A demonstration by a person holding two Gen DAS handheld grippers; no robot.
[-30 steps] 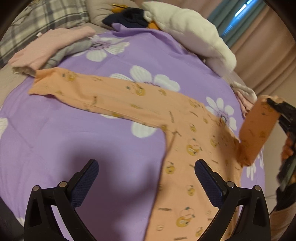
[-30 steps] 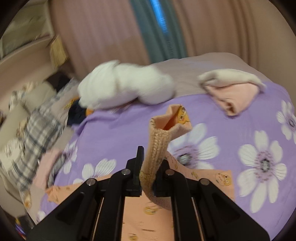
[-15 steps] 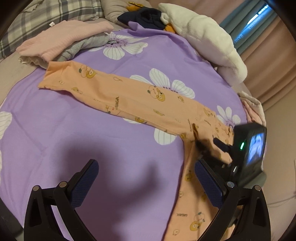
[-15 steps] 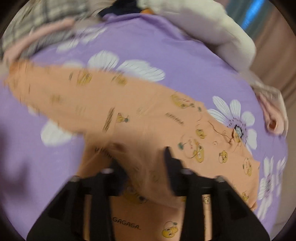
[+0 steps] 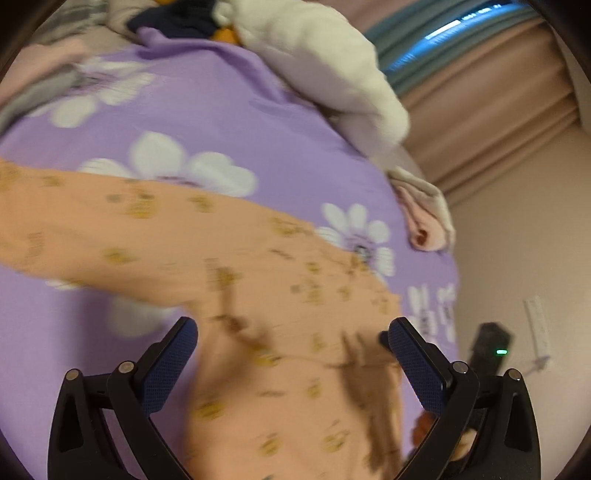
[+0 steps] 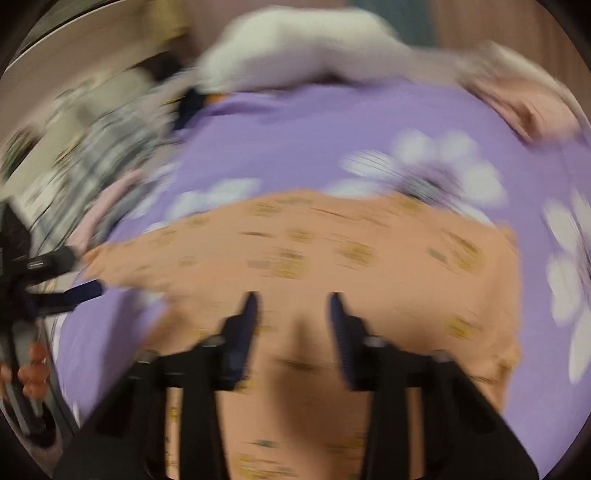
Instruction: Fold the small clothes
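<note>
An orange baby garment [image 5: 258, 280] with yellow prints lies spread on the purple flowered blanket [image 5: 207, 110]. One long part runs off to the left, the body lies under both grippers. My left gripper [image 5: 291, 332] is open and empty just above the garment's body. My right gripper [image 6: 291, 299] is open and empty over the same garment [image 6: 332, 251]. The left gripper's blue finger [image 6: 79, 291] shows at the left edge of the right wrist view. Both views are blurred by motion.
A white pillow [image 5: 325, 62] and dark clothes [image 5: 173, 18] lie at the blanket's far edge. A folded pink and white cloth [image 5: 424, 218] sits at the right edge. Pink and grey clothes [image 5: 33, 74] lie far left. Curtains [image 5: 491, 110] hang behind.
My right gripper carried the lifted sleeve over onto the garment's body, let it go and now stands open. My left gripper has moved right, over the body.
</note>
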